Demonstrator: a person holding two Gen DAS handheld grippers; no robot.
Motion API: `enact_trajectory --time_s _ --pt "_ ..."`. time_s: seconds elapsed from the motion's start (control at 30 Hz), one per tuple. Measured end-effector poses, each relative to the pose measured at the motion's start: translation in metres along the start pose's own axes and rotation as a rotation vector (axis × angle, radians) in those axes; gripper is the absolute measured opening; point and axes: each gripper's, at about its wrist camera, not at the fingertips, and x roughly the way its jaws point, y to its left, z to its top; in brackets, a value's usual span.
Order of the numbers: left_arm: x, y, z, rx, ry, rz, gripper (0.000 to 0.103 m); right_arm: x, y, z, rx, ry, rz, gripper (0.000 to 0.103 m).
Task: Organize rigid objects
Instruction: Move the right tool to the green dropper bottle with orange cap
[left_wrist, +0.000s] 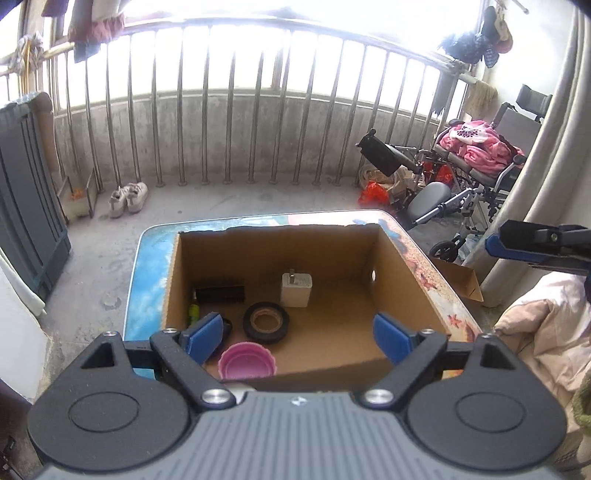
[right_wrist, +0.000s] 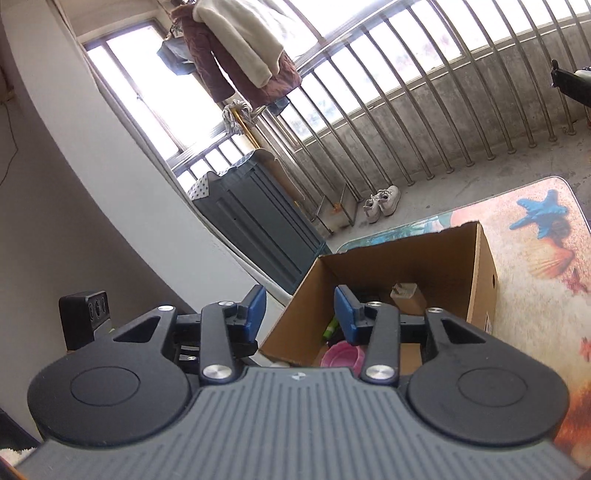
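cardboard box (left_wrist: 406, 291) beside steel railing (left_wrist: 258, 110)

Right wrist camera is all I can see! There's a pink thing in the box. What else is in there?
Observer: A black roll of tape lies flat on the floor of the cardboard box, just beyond the pink bowl.
Operator: What's past the table?
Observer: A wheelchair with a pink blanket piled on it, near the railing.
Operator: Is the other gripper holding something?
Observer: No, the left gripper is wide open and empty over the box's near edge.
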Motion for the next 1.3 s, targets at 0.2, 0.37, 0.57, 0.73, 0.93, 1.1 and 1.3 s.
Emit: enact_trajectory --time_s 0.2,0.37,0.57,0.73,0.93,1.1,1.3 --pt "-0.009 -0.015 -0.071 0.036 -0.052 0.067 0.090 0.020 0.021 -0.060 -0.075 0.102 -0.042 0.041" --pt "0.015 -0.020 -0.112 0.018 -0.027 0.088 0.085 0.070 0.047 -0.095 -0.189 0.203 -0.078 0.041" --pt "0.042 -0.024 -0.131 0.041 -0.051 0.139 0.067 0.124 0.066 -0.107 -0.333 0.272 -0.111 0.034" --pt "0.062 -0.027 -0.137 0.039 -0.062 0.151 0.053 0.158 0.071 -0.108 -0.408 0.317 -0.136 0.027" --pt "0.070 -0.025 -0.142 0.024 -0.063 0.120 0.045 0.186 0.062 -0.106 -0.428 0.364 -0.144 0.020" --pt "0.078 -0.021 -0.142 0.004 -0.046 0.116 0.043 0.199 0.055 -0.107 -0.421 0.380 -0.129 0.016" --pt "0.089 -0.028 -0.140 0.010 -0.034 0.135 0.043 0.201 0.053 -0.108 -0.431 0.376 -0.119 0.011"
